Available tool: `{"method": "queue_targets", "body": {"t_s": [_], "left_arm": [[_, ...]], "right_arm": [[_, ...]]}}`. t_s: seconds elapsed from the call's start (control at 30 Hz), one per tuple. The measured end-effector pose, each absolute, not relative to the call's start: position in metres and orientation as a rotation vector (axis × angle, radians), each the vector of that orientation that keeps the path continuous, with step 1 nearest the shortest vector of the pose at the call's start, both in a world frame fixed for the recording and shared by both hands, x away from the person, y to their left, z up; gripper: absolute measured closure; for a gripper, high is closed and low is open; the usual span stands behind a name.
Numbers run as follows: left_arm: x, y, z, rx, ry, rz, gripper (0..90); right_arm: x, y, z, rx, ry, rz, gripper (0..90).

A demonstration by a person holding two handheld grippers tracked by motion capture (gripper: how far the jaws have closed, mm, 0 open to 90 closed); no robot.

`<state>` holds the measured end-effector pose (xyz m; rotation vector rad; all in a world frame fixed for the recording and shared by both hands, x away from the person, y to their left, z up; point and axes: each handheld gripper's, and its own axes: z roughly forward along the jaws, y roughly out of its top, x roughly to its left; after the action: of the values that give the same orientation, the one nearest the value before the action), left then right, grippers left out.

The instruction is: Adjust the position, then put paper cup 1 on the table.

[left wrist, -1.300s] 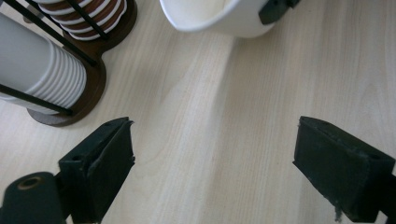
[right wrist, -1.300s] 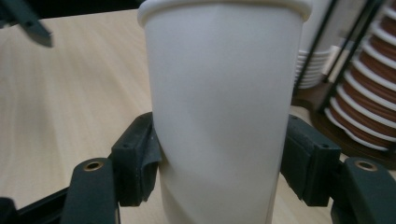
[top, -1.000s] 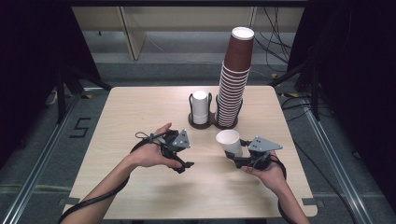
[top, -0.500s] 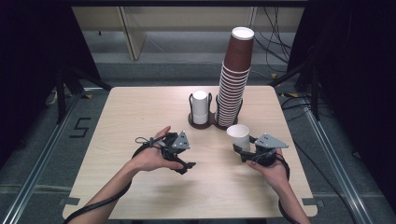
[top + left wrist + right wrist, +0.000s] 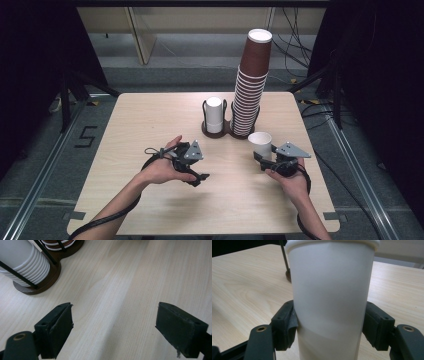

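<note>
One cup in hand: a single white paper cup (image 5: 260, 143), upright with its mouth up, is clamped low on its wall between the jaws of the right gripper (image 5: 263, 161); in the right gripper view the pads press both sides of the cup (image 5: 329, 300).
Why held so: the low side grip likely keeps the rim free, so the cup can be set down or nested without the jaws in the way.
Left gripper: the left gripper (image 5: 200, 176) has its jaws apart with nothing between them, only bare table (image 5: 130, 290) ahead; it lies well to the left of the held cup, probably waiting its turn.
Beyond the right gripper: one dark two-bay cup holder (image 5: 226, 131) stands just past the held cup.
Holder contents: two stacks; a short white stack (image 5: 214, 114) in the bay nearer the left gripper, and a tall brown stack (image 5: 250, 85) in the bay nearer the right gripper.
Cups per stack: too many and too close to count.
Why stacked: the wire uprights likely steady the columns.
</note>
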<state>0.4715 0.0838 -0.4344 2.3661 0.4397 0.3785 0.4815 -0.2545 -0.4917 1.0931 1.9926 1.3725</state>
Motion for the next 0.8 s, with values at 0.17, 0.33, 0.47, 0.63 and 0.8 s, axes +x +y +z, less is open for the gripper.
{"method": "queue_targets", "body": {"t_s": [0.17, 0.33, 0.47, 0.63, 0.8], "left_arm": [[0.469, 0.084, -0.434, 2.379, 0.427, 0.379, 13.4], [0.469, 0.086, -0.435, 2.378, 0.442, 0.377, 13.3], [0.472, 0.085, -0.436, 2.38, 0.447, 0.383, 13.4], [0.474, 0.081, -0.436, 2.372, 0.445, 0.382, 13.4], [0.473, 0.079, -0.435, 2.363, 0.439, 0.384, 13.4]], "right_arm": [[0.48, -0.253, -0.494, 1.151, 1.97, 1.367, 34.7], [0.484, -0.256, -0.493, 1.117, 1.981, 1.333, 34.6], [0.487, -0.257, -0.493, 1.105, 1.992, 1.309, 34.6], [0.489, -0.256, -0.493, 1.127, 2.005, 1.297, 34.5], [0.49, -0.256, -0.495, 1.13, 2.015, 1.278, 34.3]]}}
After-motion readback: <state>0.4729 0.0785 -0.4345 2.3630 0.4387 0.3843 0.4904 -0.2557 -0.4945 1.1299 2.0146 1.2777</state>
